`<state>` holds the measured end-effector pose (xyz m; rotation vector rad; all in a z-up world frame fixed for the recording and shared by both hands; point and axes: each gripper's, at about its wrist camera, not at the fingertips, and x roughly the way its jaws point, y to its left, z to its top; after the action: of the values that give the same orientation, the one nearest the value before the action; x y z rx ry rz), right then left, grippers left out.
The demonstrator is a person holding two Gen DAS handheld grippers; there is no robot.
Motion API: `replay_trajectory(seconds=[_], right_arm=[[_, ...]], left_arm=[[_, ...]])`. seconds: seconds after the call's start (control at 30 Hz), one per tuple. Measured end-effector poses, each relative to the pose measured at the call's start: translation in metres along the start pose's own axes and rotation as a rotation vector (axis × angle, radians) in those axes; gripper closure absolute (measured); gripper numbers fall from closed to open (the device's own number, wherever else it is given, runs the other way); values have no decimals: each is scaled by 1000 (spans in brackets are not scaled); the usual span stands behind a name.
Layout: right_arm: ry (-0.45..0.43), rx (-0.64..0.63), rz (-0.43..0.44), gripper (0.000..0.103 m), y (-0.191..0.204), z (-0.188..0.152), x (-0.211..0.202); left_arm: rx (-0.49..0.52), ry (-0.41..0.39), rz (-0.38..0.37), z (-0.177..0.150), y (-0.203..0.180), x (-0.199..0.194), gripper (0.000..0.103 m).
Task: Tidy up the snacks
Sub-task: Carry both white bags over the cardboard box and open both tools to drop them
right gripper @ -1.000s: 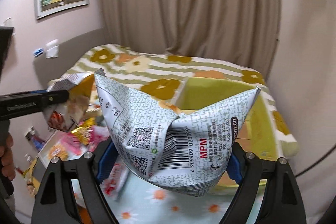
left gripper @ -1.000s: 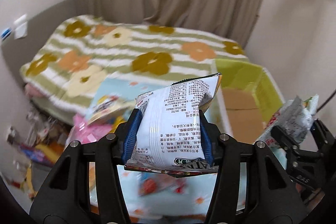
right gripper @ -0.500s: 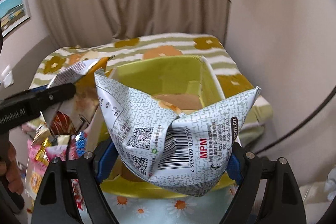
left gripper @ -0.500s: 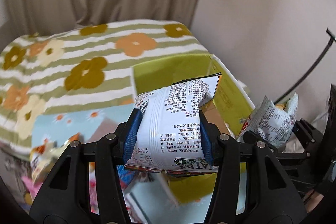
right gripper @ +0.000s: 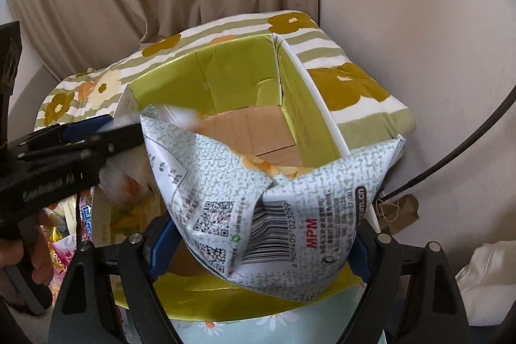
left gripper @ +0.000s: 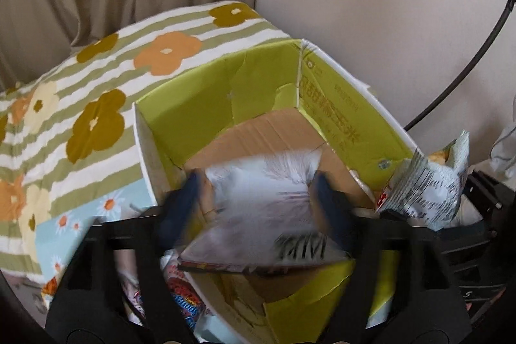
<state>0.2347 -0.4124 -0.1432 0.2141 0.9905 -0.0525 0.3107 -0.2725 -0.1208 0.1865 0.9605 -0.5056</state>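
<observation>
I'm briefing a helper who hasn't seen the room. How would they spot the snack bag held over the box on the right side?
Find the bed with the striped flower quilt; on it stands an open box, lime green inside. Over its near edge the right tool grips a white speckled snack bag. Its barcode, QR codes and red "MPM" set it apart from the blurred white bag at the left tool.

A flower-striped bed (left gripper: 106, 76) carries an open green-lined box (left gripper: 351, 121) and loose snack packets (left gripper: 183, 289).

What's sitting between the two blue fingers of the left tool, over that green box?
A white snack bag, blurred, just let go as the fingers opened; left wrist view.
</observation>
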Motion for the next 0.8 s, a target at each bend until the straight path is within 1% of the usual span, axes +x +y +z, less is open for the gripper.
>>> replay_trajectory(seconds=[0.03,0.07,0.13,0.27,0.4,0.57,0.67,0.73,0.8], right_arm=[[4,-2,6,20,0,0,0],[7,-2,12,20,-1,0,0],[16,-6,31,20,-1,2,0],[31,-34,43,20,2,0,0],[50,-52,63,20,3,1,2],[64,-84,78,20,7,1,7],[85,-102,88,14,8,-1,12],[80,-108,92,2,8,-2,14],[81,-120,97,1,8,-3,15]], left_arm=[[0,-8,7,-2,3,-2,0],[-2,-28,18,-4,4,-9,0],[-12,-30,41,-6,12,-14,0],[-50,-38,87,-18,28,-32,0],[-98,-40,105,-28,42,-44,0],[-131,-53,136,-40,48,-59,0],[-144,-63,155,-47,50,-67,0],[-159,-67,161,-51,51,-71,0],[-175,-68,170,-57,53,-76,0]])
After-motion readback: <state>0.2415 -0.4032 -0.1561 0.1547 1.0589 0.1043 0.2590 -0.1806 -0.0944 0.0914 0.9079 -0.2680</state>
